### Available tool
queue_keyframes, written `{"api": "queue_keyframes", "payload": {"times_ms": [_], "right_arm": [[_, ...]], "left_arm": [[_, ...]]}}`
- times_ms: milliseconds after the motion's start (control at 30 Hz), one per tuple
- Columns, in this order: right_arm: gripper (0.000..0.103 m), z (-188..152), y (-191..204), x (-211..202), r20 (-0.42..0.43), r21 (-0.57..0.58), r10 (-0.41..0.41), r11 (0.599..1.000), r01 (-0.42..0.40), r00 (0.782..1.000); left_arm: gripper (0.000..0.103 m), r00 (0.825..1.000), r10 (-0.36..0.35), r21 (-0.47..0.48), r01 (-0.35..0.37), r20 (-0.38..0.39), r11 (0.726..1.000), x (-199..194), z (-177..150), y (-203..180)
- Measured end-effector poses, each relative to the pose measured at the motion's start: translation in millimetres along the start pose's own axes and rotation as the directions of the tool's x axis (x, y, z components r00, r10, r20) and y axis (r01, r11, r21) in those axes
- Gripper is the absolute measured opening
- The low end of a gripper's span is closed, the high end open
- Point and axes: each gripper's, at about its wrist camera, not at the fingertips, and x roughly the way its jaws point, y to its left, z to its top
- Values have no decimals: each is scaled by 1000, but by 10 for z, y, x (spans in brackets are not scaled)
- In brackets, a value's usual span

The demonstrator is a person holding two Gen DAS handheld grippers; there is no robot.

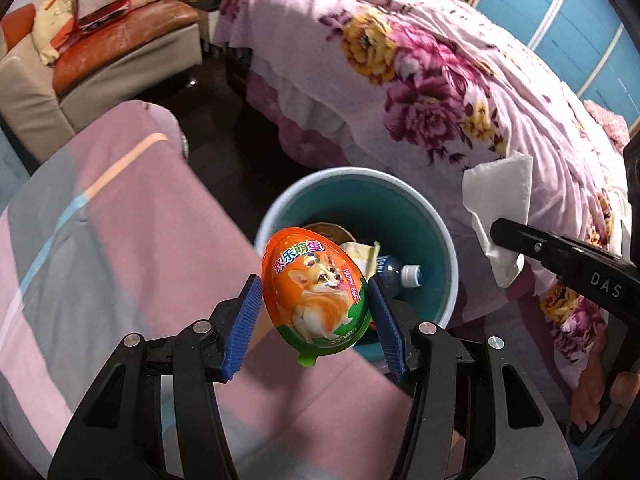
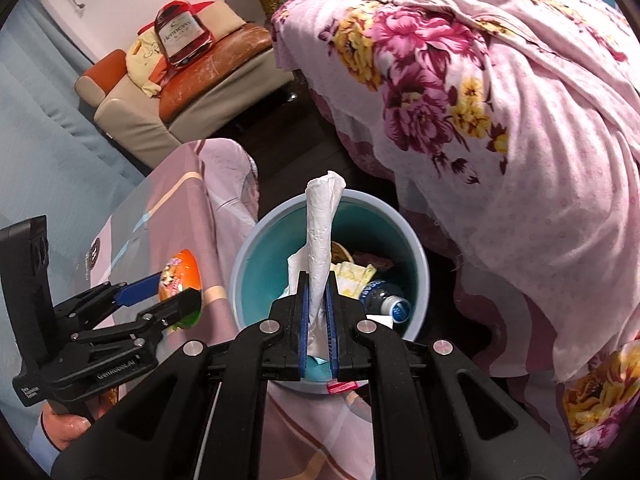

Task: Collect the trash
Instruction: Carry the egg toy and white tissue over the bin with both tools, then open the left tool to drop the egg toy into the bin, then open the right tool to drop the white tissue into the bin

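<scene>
Left hand-held gripper [image 1: 316, 312] clamps an orange toy egg [image 1: 316, 292] above the teal bin [image 1: 440, 240]; right hand-held gripper [image 2: 319, 312] pinches a tissue [image 2: 322, 232] over it. Bin already holds a bottle [image 1: 400, 274] and wrappers; both items remain undropped

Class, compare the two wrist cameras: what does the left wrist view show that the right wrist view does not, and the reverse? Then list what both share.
Only the left wrist view shows the egg's corgi picture, facing the camera.

Only the right wrist view shows the person's hand holding the left gripper.

Both show the orange egg package, the white tissue in the right gripper, and the teal bin holding a bottle.
</scene>
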Motion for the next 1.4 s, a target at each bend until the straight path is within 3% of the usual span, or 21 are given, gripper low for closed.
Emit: {"api": "queue_keyframes", "payload": {"times_ms": [567, 700, 867, 967, 1400], "right_arm": [[8, 69, -192, 55, -13, 32, 1, 999, -1, 1000], [8, 77, -172, 42, -12, 28, 1, 1000, -1, 1000], [10, 66, -132, 65, -20, 21, 0, 1000, 0, 1000], [10, 70, -97, 93, -27, 13, -1, 1000, 1, 1000], [10, 82, 143, 276, -68, -50, -27, 998, 24, 997]], "left_arm": [[57, 997, -38, 45, 41, -69, 998, 313, 77, -235], [77, 997, -43, 49, 46, -64, 998, 304, 62, -251], [78, 997, -38, 22, 40, -67, 999, 275, 52, -169], [90, 997, -31, 1, 31, -70, 1000, 251, 27, -102], [91, 998, -31, -76, 26, -62, 997, 97, -163, 199]]}}
